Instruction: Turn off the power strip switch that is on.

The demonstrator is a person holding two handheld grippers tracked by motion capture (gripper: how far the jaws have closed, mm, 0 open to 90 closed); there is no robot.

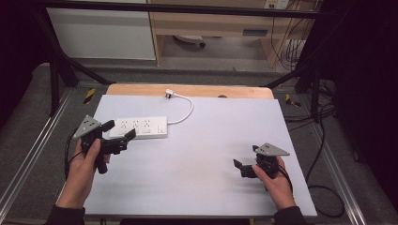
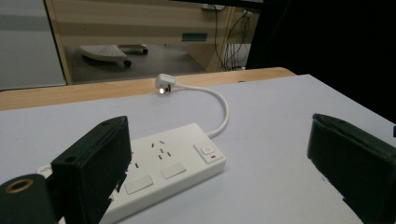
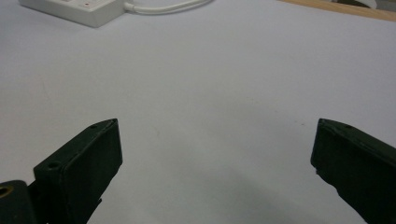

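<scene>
A white power strip (image 1: pixel 139 127) lies on the pale sheet at the left of the table, its cord (image 1: pixel 187 110) curving back to a white plug (image 1: pixel 170 93) near the far edge. My left gripper (image 1: pixel 119 130) hovers at the strip's near left end, open, with nothing held. In the left gripper view the power strip (image 2: pixel 163 163) sits just beyond the jaws, its switch (image 2: pixel 207 150) on the right end and the plug (image 2: pixel 164 84) farther back. My right gripper (image 1: pixel 246 157) is open over bare sheet at the front right; its view shows the strip's end (image 3: pixel 74 8) far off.
The pale sheet (image 1: pixel 211 140) covers most of the wooden table (image 1: pixel 197 90). Black frame bars (image 1: pixel 61 61) and loose cables (image 1: pixel 324 140) flank the table. A cabinet and shelving (image 1: pixel 206 23) stand behind it on the floor.
</scene>
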